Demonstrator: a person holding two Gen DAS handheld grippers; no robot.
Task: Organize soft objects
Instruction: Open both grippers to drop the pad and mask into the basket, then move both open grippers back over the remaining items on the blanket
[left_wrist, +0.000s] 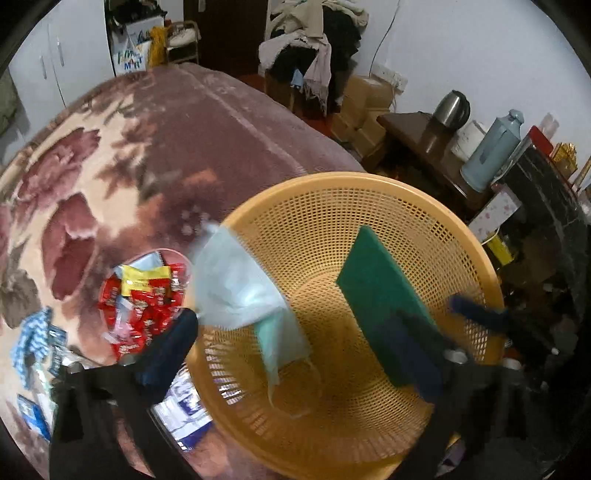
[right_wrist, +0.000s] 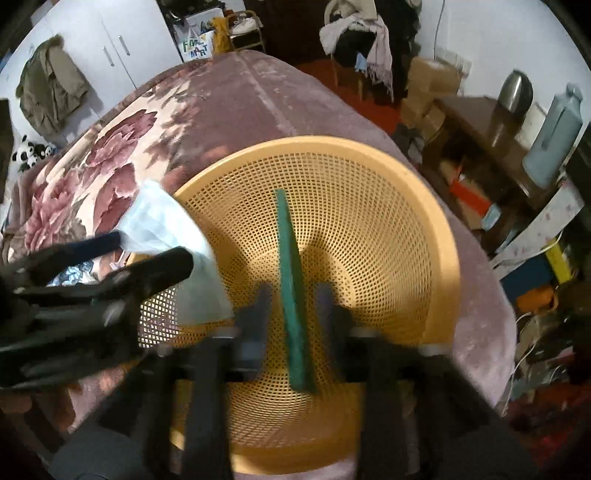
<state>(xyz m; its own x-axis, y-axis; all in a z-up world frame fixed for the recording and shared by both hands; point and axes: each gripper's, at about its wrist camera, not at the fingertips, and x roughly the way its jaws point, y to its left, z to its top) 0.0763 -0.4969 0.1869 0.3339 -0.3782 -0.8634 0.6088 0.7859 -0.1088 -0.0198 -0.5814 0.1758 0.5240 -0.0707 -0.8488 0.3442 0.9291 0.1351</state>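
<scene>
both grippers hang over the orange mesh basket (right_wrist: 436, 236). the right gripper (right_wrist: 293, 295) has fingers apart around a green scouring pad (right_wrist: 290, 258), not pressing it. the left gripper (left_wrist: 317, 325) is spread wide beside a pale blue face mask (left_wrist: 236, 284).

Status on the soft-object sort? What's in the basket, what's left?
Both claws are open over the orange basket. The green scouring pad sits between the right claw fingers, unpinched. The pale blue face mask drapes over the rim by the left claw. Neither has settled. Other items lie on the blanket; softness unclear.
</scene>
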